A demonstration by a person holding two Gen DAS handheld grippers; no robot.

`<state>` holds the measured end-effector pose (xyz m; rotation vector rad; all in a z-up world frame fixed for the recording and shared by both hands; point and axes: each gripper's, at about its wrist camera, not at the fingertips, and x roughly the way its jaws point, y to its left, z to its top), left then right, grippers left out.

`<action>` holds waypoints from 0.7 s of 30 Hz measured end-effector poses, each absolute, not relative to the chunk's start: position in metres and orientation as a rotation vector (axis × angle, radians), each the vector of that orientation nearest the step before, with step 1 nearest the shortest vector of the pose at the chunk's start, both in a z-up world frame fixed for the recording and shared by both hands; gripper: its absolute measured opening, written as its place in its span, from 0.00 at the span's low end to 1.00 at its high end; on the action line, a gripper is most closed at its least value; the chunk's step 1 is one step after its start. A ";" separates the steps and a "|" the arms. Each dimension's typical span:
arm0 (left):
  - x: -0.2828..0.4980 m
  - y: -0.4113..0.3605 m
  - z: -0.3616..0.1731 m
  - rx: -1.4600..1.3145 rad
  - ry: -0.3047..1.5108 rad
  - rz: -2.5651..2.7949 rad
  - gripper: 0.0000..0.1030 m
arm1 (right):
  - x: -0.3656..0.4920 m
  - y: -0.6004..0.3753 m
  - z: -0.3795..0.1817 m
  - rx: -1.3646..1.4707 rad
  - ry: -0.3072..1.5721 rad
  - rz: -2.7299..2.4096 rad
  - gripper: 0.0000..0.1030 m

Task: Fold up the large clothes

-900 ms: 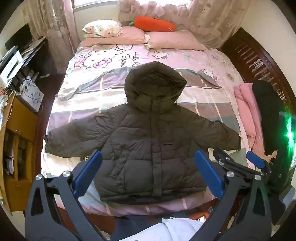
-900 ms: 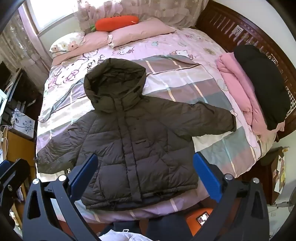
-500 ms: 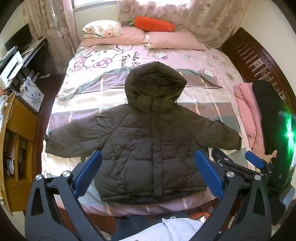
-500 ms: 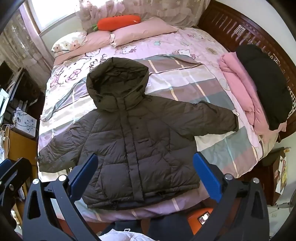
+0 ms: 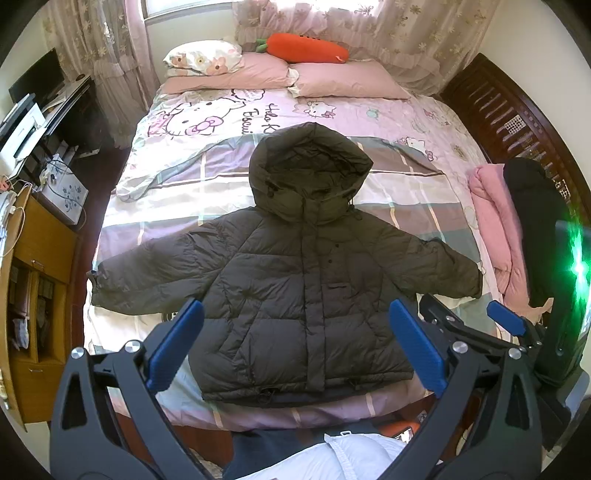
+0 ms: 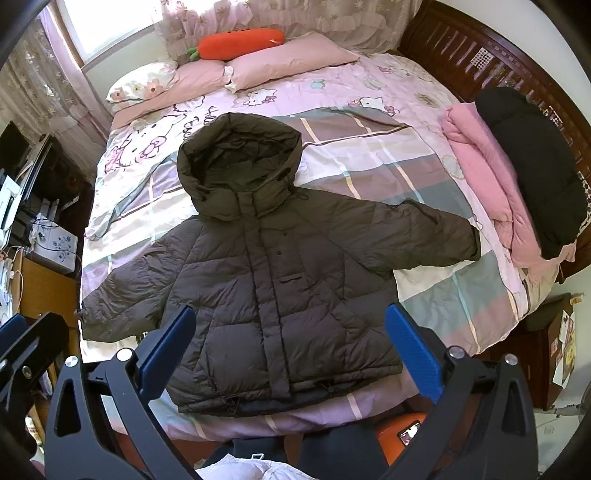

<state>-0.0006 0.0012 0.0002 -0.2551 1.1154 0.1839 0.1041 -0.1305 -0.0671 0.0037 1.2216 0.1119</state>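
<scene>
My left gripper (image 5: 295,347) was spread wide with nothing between its blue pads (image 5: 173,350), held above the foot of the bed. My right gripper (image 6: 291,350) was just beside it, equally wide apart and equally empty. Neither touched anything.

Below and ahead of both lay the task's garment, a dark olive hooded puffer jacket (image 5: 295,288). It lay front side up and closed, hood (image 5: 310,173) pointing toward the pillows, hem nearest me, and both sleeves stretched straight out to the sides. I judged it had been spread flat this way so the sleeves could be folded inward first. No fold had been made yet, so the task seemed to be at its very start. My grippers probably hung back and high to take in the whole jacket before reaching for a sleeve cuff.

The jacket rested on a checked lilac and grey quilt (image 6: 388,162), which covered part of a pink Hello Kitty bedsheet (image 5: 229,114). Pink pillows (image 5: 343,79) and a plush carrot (image 5: 306,46) sat at the head of the bed, under lace curtains (image 5: 406,33). On the bed's right edge, well apart from the jacket, lay a pink garment (image 6: 480,173) with a black one (image 6: 532,162) on top, against a dark wooden bed frame (image 6: 461,48). A wooden cabinet (image 5: 37,295) stood left of the bed.
</scene>
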 end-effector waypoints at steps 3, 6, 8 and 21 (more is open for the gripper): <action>0.000 0.001 0.000 -0.255 1.117 0.184 0.98 | 0.104 -0.130 -0.067 0.004 1.222 0.113 0.99; -0.001 0.002 0.000 -0.256 1.116 0.188 0.98 | 0.103 -0.130 -0.067 0.003 1.222 0.113 0.99; -0.001 0.001 0.000 -0.256 1.117 0.183 0.98 | 0.103 -0.130 -0.067 0.004 1.221 0.113 0.99; 0.000 -0.003 0.000 -0.253 1.115 0.187 0.98 | 0.104 -0.130 -0.067 0.006 1.222 0.116 0.99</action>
